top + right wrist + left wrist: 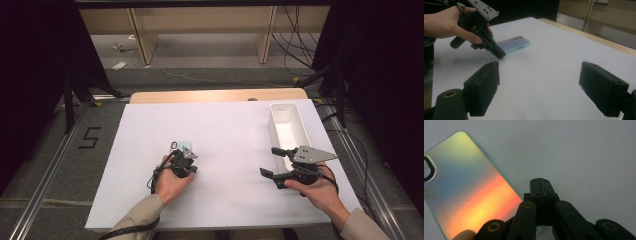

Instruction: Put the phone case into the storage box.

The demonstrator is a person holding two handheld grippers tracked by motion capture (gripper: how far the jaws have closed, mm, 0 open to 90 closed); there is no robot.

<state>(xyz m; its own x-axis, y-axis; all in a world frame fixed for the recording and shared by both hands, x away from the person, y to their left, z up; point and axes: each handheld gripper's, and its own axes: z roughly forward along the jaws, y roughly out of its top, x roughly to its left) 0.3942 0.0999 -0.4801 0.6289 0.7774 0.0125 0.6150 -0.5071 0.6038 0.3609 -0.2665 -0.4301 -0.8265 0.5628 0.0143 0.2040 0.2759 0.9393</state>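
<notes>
A phone [466, 187] with a shiny rainbow-coloured back and a mint edge lies face down on the white sheet [225, 130], left of the middle. My left gripper [540, 181] is shut with nothing between its jaws; its tip is down at the sheet beside the phone's near corner [511, 43]. In the high view the left gripper [186, 152] is tilted down over the phone's [184, 144] near end. My right gripper [270, 161] is held level at the right, pointing left, jaws wide apart and empty. In its own view the right gripper [539, 70] faces the left gripper [497, 53] and the hand holding it.
A long white tray [274, 131] stands at the right rear of the sheet, just behind the right gripper. The wooden table edge [215, 95] runs along the back. Cables and table legs are on the floor beyond.
</notes>
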